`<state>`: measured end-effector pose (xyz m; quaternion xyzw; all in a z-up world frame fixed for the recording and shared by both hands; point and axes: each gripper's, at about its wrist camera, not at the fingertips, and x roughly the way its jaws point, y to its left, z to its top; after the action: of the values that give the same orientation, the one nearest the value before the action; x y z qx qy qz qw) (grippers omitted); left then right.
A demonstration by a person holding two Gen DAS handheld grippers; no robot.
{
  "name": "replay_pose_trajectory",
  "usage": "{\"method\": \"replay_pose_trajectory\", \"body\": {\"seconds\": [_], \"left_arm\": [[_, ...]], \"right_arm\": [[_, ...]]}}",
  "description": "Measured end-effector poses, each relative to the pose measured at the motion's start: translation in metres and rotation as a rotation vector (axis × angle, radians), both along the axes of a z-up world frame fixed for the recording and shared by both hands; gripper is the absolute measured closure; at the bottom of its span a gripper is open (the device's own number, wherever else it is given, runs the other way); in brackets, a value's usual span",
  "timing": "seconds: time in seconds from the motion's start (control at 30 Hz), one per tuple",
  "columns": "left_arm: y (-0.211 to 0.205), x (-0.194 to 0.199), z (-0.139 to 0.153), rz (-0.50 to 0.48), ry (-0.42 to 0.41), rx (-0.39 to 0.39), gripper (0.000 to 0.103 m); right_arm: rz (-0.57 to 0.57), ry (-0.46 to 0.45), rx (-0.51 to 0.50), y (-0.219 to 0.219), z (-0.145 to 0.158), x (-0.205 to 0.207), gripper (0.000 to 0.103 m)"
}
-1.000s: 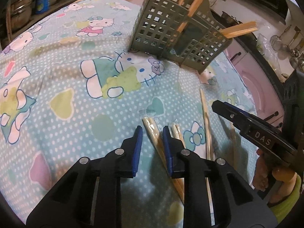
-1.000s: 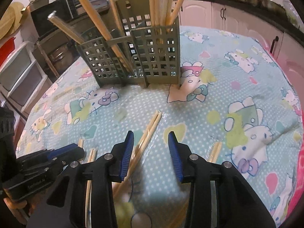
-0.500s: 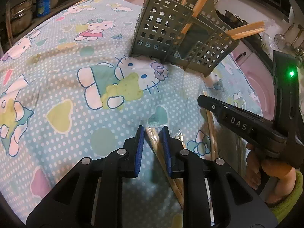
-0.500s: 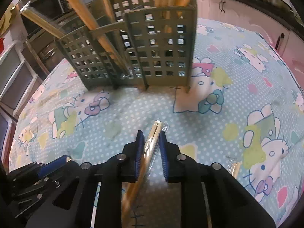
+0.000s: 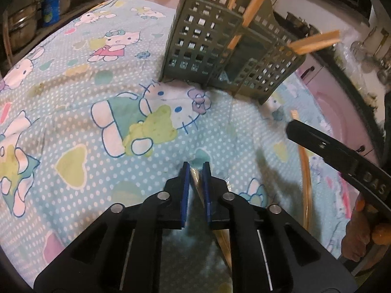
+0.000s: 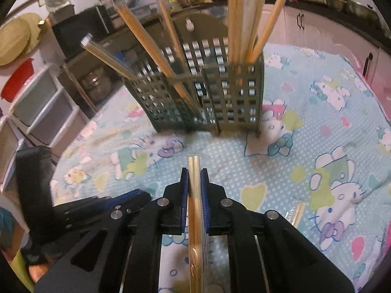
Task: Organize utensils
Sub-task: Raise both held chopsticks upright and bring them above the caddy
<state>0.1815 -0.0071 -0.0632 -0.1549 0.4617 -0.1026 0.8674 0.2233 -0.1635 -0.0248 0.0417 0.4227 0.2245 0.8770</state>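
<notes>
A grey-green lattice utensil holder [image 5: 207, 48] [image 6: 234, 97] stands on the cartoon-cat tablecloth with several wooden chopsticks upright or leaning in its compartments. My left gripper [image 5: 195, 168] is shut on a plastic-wrapped chopstick pair [image 5: 197, 185] low over the cloth. The jaws of my right gripper [image 6: 194, 171] are closing and its pads press on another wrapped chopstick pair [image 6: 194, 219], which is raised off the cloth and points at the holder. The right gripper [image 5: 292, 128] shows from the side at the right of the left wrist view. The left gripper [image 6: 132, 197] shows at lower left of the right wrist view.
One more wrapped chopstick pair [image 6: 297, 213] lies on the cloth right of my right gripper. Pink cabinet doors [image 6: 317, 24] run behind the table. Stacked drawers [image 6: 41, 107] and a red bowl [image 6: 17, 78] stand off the table's left edge.
Both grippers closed on the wrapped chopstick pairs that lay between their fingers. The right one rose with its pair, lifting it off the cloth. The left one stayed in place.
</notes>
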Motion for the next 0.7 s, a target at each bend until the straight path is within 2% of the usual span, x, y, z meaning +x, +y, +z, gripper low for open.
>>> {"method": "replay_pose_trajectory", "body": {"seconds": [0.33, 0.5, 0.7], "left_arm": [[0.016, -0.022, 0.048, 0.016, -0.135, -0.039, 0.1], [0.022, -0.04, 0.076, 0.023, -0.218, -0.017, 0.1], [0.026, -0.055, 0.095, 0.018, -0.274, 0.018, 0.1]], "right_arm": [[0.003, -0.114, 0.067, -0.019, 0.038, -0.032, 0.093], [0.004, -0.139, 0.103, -0.021, 0.043, -0.048, 0.093], [0.01, -0.163, 0.137, -0.02, 0.05, -0.063, 0.093]]}}
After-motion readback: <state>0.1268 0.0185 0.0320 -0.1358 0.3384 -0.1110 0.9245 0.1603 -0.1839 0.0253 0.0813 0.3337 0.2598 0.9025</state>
